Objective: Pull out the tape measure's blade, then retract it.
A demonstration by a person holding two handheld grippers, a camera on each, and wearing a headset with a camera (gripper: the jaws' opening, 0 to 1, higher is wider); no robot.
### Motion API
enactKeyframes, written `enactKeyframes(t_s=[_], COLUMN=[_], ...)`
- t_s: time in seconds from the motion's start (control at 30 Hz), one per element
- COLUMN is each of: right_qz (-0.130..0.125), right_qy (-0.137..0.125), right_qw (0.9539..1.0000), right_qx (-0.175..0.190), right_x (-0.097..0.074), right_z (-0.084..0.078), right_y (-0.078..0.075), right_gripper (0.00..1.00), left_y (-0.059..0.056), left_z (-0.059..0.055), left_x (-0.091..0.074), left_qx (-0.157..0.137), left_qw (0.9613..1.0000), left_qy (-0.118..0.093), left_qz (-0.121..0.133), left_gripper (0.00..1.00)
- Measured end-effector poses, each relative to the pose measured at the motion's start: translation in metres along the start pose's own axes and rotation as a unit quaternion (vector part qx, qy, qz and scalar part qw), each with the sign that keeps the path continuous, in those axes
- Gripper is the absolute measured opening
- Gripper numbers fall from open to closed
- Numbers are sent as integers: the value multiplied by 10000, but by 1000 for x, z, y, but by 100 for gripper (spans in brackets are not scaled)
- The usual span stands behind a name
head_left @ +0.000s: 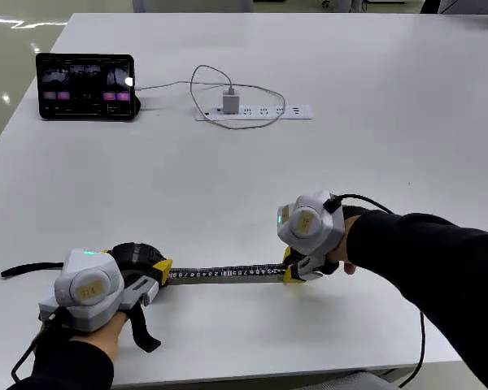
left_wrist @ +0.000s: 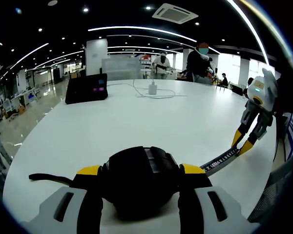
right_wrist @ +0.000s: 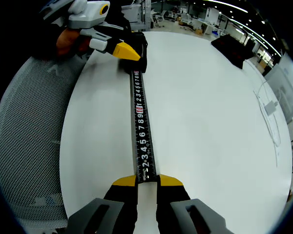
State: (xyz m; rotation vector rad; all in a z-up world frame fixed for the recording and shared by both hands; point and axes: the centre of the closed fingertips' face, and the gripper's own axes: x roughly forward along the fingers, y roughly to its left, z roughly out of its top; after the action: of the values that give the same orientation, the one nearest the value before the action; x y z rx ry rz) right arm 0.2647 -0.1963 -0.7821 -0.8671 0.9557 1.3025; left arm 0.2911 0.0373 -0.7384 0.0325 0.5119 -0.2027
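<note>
Black case (left_wrist: 144, 178) is clamped in left gripper's (left_wrist: 141, 170) jaws; blade (right_wrist: 139, 122) tip is pinched between right gripper's (right_wrist: 147, 181). Pull is best kept straight and level, case held down.

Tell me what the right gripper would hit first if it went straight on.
The right gripper, shut on the blade, points along it; first in that line is probably the tape measure's black case in the left gripper.

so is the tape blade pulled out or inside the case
Out. The blade stretches from the case in the left hand-held gripper to the right hand-held gripper, shut on its tip.
</note>
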Motion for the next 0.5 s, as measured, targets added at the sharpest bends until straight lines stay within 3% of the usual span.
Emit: enactKeyframes(t_s=[0.5], right_qz=[23], right_qy=[-11], right_qw=[10000], right_qx=[-1], right_x=[4], right_z=[8], right_y=[0], right_gripper=[10], left_y=[0], left_z=[0], left_x=[0], left_qx=[-9], left_qw=[10000], left_qy=[3], left_qz=[-4], left_gripper=[57])
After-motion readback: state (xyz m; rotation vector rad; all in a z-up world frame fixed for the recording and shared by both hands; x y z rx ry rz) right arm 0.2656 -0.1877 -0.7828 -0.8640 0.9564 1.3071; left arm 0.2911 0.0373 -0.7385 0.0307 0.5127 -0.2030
